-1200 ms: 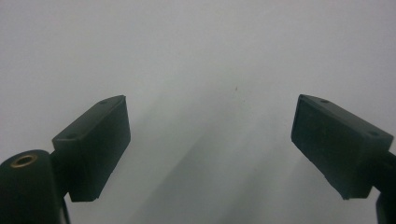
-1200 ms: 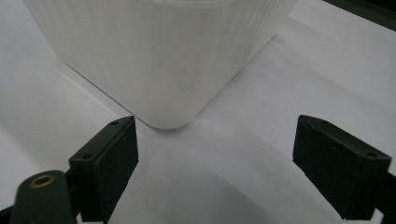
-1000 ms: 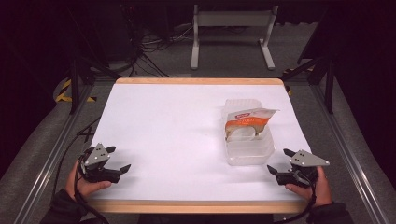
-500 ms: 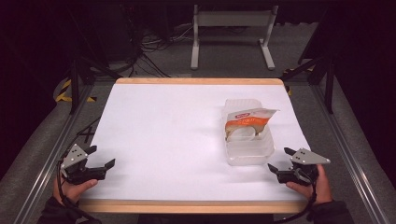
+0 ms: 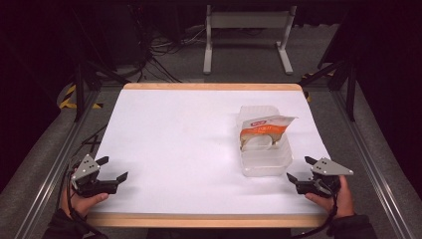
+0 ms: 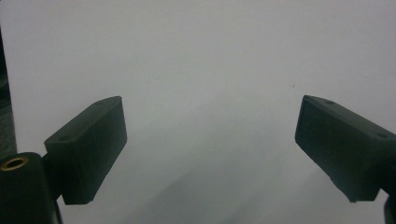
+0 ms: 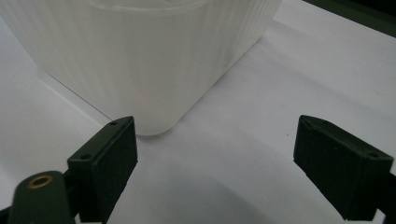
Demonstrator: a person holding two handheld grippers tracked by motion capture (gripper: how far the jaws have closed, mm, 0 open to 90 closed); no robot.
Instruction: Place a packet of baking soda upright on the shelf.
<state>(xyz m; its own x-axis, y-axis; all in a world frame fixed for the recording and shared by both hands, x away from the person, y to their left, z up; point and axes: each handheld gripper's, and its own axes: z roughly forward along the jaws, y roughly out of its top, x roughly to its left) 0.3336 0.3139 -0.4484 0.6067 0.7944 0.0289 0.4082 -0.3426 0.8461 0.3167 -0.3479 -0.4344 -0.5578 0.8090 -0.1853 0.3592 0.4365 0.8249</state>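
You are holding the right gripper [image 5: 300, 169] spread wide, grasping nothing, with the clear plastic container [image 5: 265, 149] at its eleven o'clock; your left gripper [image 5: 111, 168] is gaping empty too.

A ribbed, translucent plastic tub [image 5: 265, 153] stands on a matt white, wood-edged table [image 5: 164, 144].

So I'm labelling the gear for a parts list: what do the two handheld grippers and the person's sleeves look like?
Both are black. The left gripper and right gripper each carry a grey three-cornered plate on top and two blocky black fingers with small screw holes. A black cable trails from each. The sleeves are dark.
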